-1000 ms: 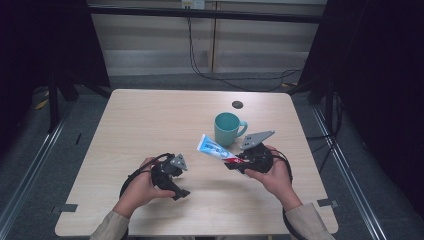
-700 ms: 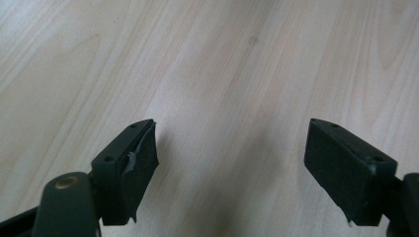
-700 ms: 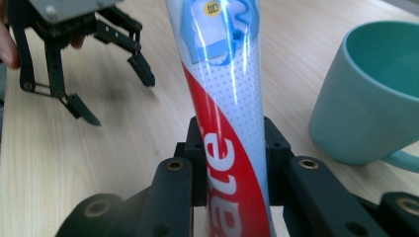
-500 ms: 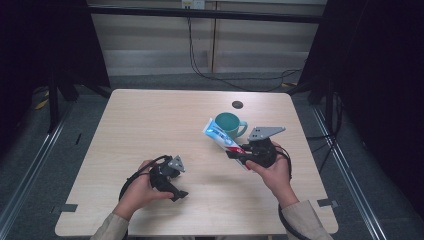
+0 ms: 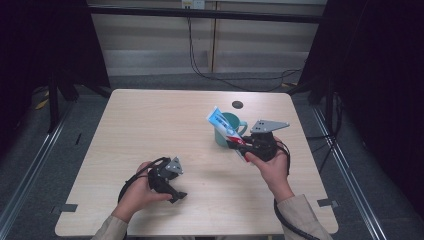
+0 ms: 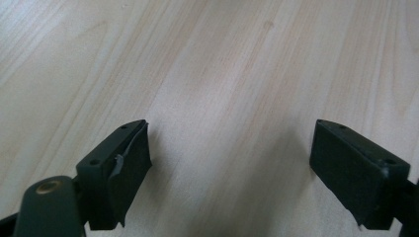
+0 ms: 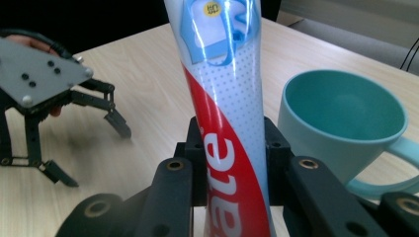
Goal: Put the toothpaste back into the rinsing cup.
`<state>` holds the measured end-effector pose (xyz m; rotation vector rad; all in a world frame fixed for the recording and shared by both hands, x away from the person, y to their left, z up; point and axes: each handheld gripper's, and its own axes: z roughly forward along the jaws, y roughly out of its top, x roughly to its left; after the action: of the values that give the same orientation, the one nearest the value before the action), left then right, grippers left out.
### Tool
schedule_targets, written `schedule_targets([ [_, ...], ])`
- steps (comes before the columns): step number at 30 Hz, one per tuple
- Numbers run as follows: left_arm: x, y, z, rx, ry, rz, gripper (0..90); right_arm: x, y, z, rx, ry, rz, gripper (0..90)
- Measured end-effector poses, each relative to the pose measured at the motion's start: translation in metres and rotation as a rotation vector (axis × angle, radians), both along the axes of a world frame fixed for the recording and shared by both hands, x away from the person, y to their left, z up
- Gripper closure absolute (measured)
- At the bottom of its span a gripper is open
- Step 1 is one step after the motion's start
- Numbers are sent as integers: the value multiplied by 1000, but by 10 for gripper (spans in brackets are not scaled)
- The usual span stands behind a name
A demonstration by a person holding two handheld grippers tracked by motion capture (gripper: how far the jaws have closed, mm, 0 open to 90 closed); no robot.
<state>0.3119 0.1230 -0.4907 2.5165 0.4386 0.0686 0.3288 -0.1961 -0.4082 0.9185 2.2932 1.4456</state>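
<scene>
My right gripper (image 5: 241,145) is shut on a toothpaste tube (image 5: 222,125), white, red and blue, held off the table and slanting up to the left. In the right gripper view the toothpaste tube (image 7: 225,103) rises between the two black jaws of the right gripper (image 7: 231,148). A teal mug (image 5: 225,131) stands upright just behind the tube; the mug (image 7: 346,123) is empty with its handle to the right. My left gripper (image 5: 176,194) rests low at the front left of the table, open. Its jaws stand wide apart over bare wood, and the left gripper (image 6: 230,158) holds nothing.
The light wooden table (image 5: 150,125) has a small dark round hole (image 5: 237,104) near its far edge. Black cables trail from both grippers. Dark floor and metal rails surround the table. In the right gripper view the left gripper (image 7: 44,98) sits farther off.
My right gripper has lifted and carried the toothpaste tube up and to the right, toward the mug. The left gripper has stayed in place.
</scene>
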Motion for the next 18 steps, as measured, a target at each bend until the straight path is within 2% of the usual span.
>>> schedule_targets([
  [8,-2,6,-4,-40,-23,-15,139,7,5,7,24,-21,-25,722],
  [18,-5,9,-9,-87,-34,-31,84,15,7,5,62,-25,-45,726],
])
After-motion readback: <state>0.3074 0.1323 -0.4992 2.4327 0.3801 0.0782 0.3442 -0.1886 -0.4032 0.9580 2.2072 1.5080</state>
